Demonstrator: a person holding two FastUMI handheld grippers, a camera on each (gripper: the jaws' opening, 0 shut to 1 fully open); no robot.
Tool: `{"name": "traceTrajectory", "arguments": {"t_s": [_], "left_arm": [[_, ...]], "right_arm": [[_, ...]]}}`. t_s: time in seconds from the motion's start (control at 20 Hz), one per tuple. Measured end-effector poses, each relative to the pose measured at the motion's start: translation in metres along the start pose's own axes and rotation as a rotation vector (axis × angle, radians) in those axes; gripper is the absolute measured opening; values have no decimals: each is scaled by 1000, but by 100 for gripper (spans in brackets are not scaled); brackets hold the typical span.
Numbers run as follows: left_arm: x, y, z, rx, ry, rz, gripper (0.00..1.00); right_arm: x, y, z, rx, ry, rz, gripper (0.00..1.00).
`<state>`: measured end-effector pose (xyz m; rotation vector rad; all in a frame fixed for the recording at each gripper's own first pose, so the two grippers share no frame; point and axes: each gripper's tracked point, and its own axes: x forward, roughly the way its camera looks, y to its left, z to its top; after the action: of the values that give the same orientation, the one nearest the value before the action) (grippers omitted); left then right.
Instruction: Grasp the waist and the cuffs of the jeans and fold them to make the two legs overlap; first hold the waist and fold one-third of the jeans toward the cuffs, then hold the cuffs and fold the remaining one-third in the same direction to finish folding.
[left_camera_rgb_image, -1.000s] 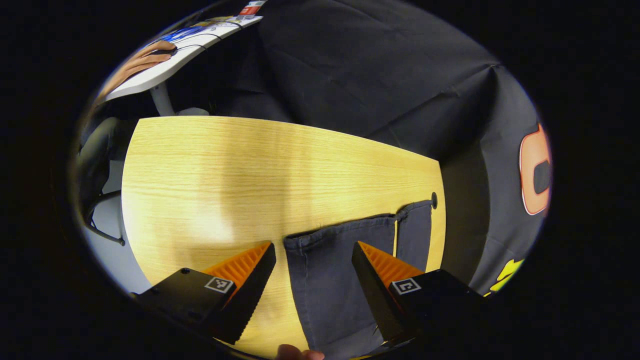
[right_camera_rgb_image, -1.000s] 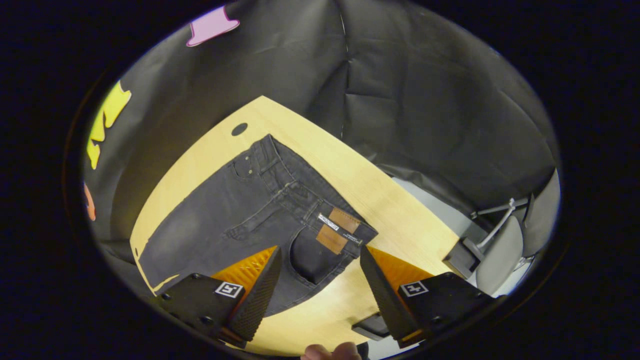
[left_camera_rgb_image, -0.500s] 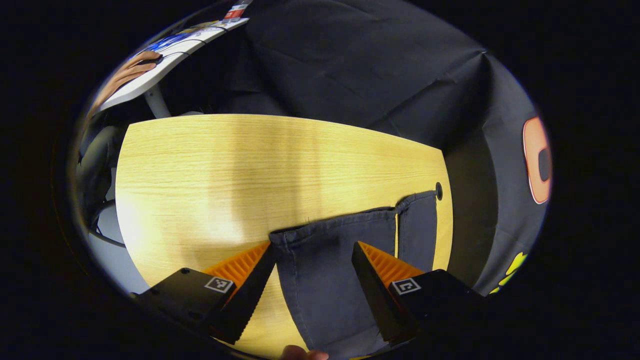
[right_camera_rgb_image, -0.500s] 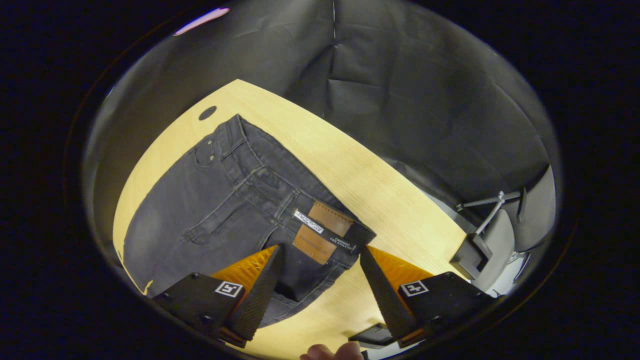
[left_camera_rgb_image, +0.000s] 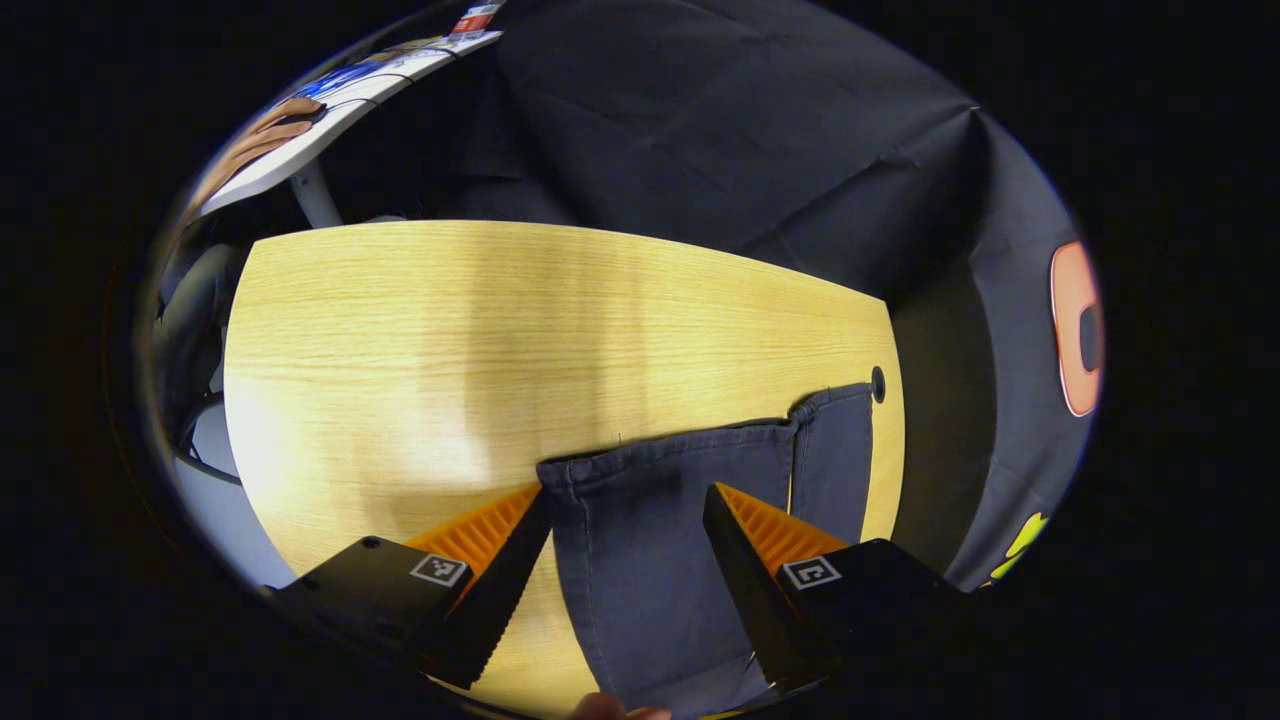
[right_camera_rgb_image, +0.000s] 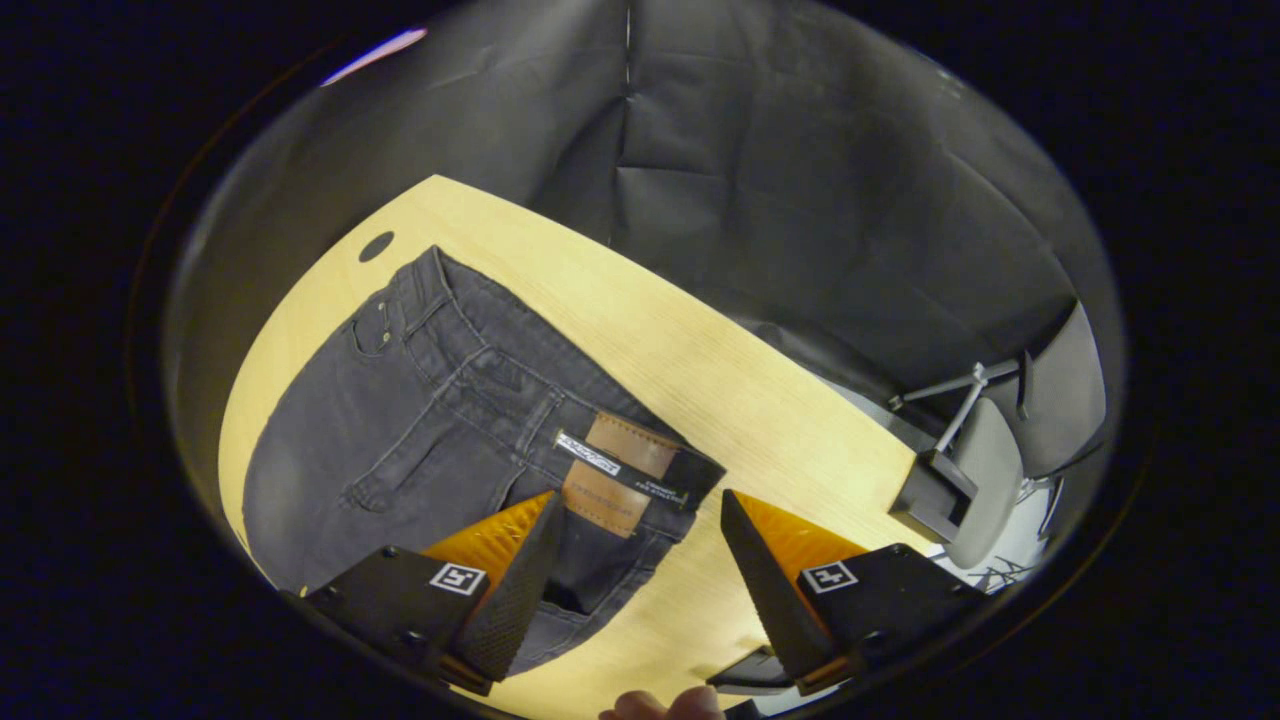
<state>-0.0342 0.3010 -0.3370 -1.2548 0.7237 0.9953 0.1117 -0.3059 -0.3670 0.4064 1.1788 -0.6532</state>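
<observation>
**Both tools closing in on the jeans, nothing folded yet**

Drifted lower and leftward in the right gripper view over the last second: the waistband, its leather patch (right_camera_rgb_image: 615, 475) now just above the gap between that tool's fingers. Shifted left in the left gripper view: the near cuff (left_camera_rgb_image: 660, 455), now centred between that tool's fingers rather than off to the right.

Left tool (left_camera_rgb_image: 625, 505): fingers spread apart, hovering over the cuff end, gripping nothing. Right tool (right_camera_rgb_image: 640, 515): likewise spread wide, poised over the waist corner, no contact visible.

Jeans (right_camera_rgb_image: 420, 400): spread flat on the wooden surface (left_camera_rgb_image: 450, 330), waist toward the centre of the right gripper view, legs running off to the lower left. Two cuffs side by side at centre right of the left gripper view, the far cuff (left_camera_rgb_image: 835, 450) beside a dark hole in the surface (left_camera_rgb_image: 878, 383).

Judged progress: at the very start. Legs not yet overlapped; both thirds still to fold. Left to do: clamp waist and cuff, then bring one leg over the other.
</observation>
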Motion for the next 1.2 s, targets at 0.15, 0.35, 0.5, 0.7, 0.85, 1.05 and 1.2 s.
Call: {"name": "traceTrajectory", "arguments": {"t_s": [0.15,0.35,0.5,0.7,0.85,1.05,1.2], "left_arm": [[0,0,0,9,5,2,98],[1,-2,-1,26,15,0,98],[3,-2,-2,42,23,2,95],[8,1,-2,53,36,11,79],[10,6,-1,96,33,16,70],[9,9,-1,113,28,0,40],[6,9,-8,85,43,-37,16]], "right_arm": [[7,6,-1,20,22,20,96],[9,9,1,-27,5,8,97],[9,16,-2,-12,15,9,85],[9,22,-3,1,39,3,73],[10,29,0,23,34,40,51],[9,35,-2,-26,42,97,24],[3,34,-6,-2,89,166,17]]}}
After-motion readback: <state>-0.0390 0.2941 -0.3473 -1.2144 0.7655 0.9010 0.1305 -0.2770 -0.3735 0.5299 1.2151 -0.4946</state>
